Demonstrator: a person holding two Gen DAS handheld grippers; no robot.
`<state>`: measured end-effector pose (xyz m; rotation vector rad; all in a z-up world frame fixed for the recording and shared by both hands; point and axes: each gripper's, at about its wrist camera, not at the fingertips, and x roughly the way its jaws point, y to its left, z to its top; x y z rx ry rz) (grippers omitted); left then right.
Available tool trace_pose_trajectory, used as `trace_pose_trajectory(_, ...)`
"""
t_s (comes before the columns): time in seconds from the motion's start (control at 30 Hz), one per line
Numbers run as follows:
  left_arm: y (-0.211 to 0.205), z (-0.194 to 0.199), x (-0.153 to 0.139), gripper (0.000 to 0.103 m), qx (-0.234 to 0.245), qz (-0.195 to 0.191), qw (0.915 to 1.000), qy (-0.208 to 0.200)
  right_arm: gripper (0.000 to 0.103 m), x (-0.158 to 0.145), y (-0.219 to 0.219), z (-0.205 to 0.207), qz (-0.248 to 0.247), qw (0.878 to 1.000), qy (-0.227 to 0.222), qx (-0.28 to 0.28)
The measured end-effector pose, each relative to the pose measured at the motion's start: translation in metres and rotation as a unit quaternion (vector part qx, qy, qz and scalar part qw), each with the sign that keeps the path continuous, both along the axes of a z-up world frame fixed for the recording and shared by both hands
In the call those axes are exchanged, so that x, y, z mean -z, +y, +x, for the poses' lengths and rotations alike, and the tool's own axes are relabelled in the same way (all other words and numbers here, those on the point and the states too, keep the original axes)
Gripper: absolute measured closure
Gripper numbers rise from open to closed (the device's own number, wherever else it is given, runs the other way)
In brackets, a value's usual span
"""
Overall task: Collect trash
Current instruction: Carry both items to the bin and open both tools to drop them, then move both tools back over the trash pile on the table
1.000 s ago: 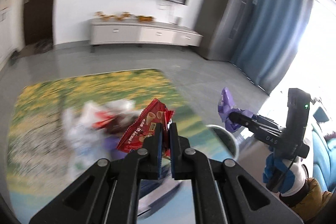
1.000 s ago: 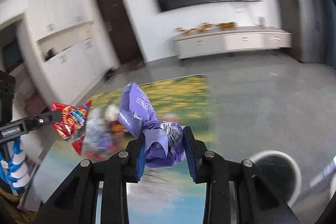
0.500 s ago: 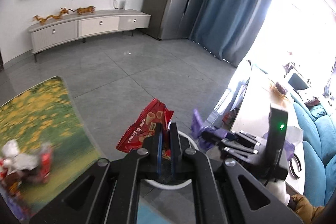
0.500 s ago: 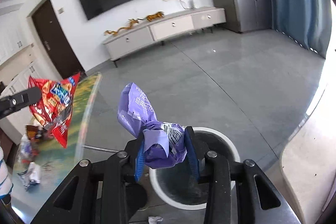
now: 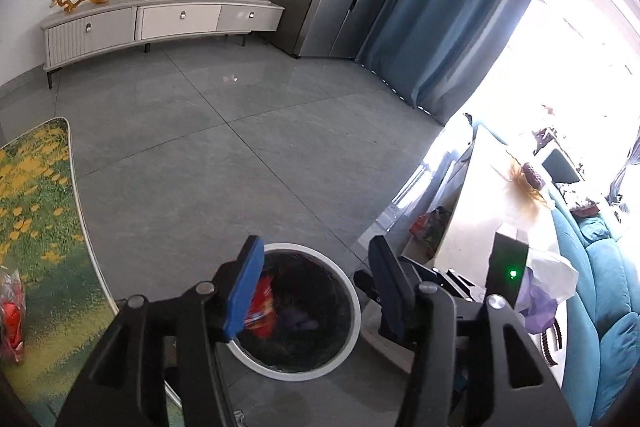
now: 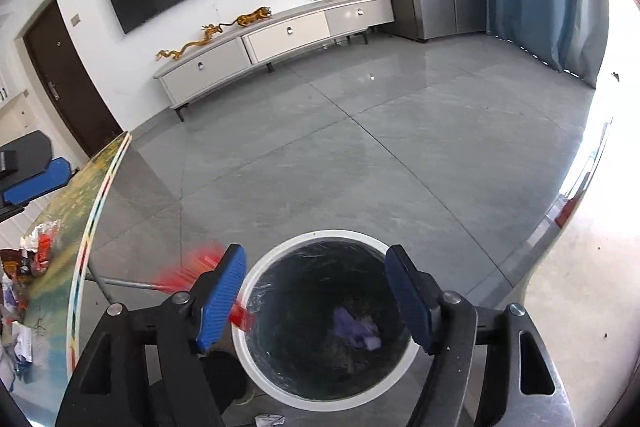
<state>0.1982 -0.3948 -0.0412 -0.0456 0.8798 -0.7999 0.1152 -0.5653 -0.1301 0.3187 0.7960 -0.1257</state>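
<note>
Below, grey tile floor (image 6: pixel 360 155), white-rimmed bin (image 6: pixel 256 367) (wrappers inside); both grippers' fingers (image 5: pixel 244 287) just opened wide, empty

A round white-rimmed trash bin (image 6: pixel 256 373) lined with a dark plastic bag stands upright on the grey tiled floor. A crumpled purple wrapper (image 6: pixel 356 329) lies at its bottom. A red snack packet (image 5: pixel 262 307) sits inside against the left wall in the left wrist view; in the right wrist view it shows as a red blur (image 6: pixel 242 317) at the rim.
</note>
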Motion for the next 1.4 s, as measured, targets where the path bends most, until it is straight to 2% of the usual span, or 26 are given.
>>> trace_pose_trajectory(0.2,0.029,-0.017,-0.028,0.051,-0.008,-0.007,0.9993,-0.035,0.017,-0.022,0.005,-0.01,-0.016,1.0,-0.02,0.012)
trace_pose_trajectory(0.27,0.044,-0.025,-0.04,0.051,-0.021,-0.009,0.9984,-0.053,0.009,-0.041,0.01,-0.018,-0.021,0.999,-0.04,0.015)
trace_pose_trajectory(0.37,0.073,-0.039,-0.061,0.051,-0.043,-0.017,0.9953,-0.085,0.007,-0.076,0.021,-0.034,-0.032,0.996,-0.08,0.017)
trace_pose_trajectory(0.43,0.093,-0.046,-0.073,0.051,-0.056,-0.023,0.9934,-0.098,0.0,-0.105,0.032,-0.048,-0.044,0.992,-0.117,0.018)
trace_pose_trajectory(0.57,0.14,-0.064,-0.099,0.051,-0.085,-0.03,0.9871,-0.132,0.0,-0.157,0.057,-0.07,-0.056,0.981,-0.184,0.011)
trace_pose_trajectory(0.67,0.179,-0.077,-0.116,0.05,-0.101,-0.022,0.9818,-0.159,0.0,-0.188,0.078,-0.082,-0.061,0.974,-0.217,-0.002)
trace_pose_trajectory(0.97,0.308,-0.101,-0.141,0.05,-0.179,-0.007,0.9651,-0.191,0.0,-0.242,0.142,-0.107,-0.029,0.951,-0.3,-0.066)
trace_pose_trajectory(1.07,0.354,-0.107,-0.141,0.05,-0.212,0.001,0.9577,-0.195,0.0,-0.246,0.163,-0.105,-0.014,0.951,-0.296,-0.092)
trace_pose_trajectory(1.23,0.411,-0.114,-0.126,0.05,-0.258,0.015,0.9475,-0.188,0.0,-0.233,0.204,-0.089,-0.006,0.958,-0.248,-0.143)
trace_pose_trajectory(1.4,0.442,-0.113,-0.104,0.05,-0.276,0.021,0.9462,-0.167,0.0,-0.204,0.243,-0.077,0.007,0.961,-0.192,-0.199)
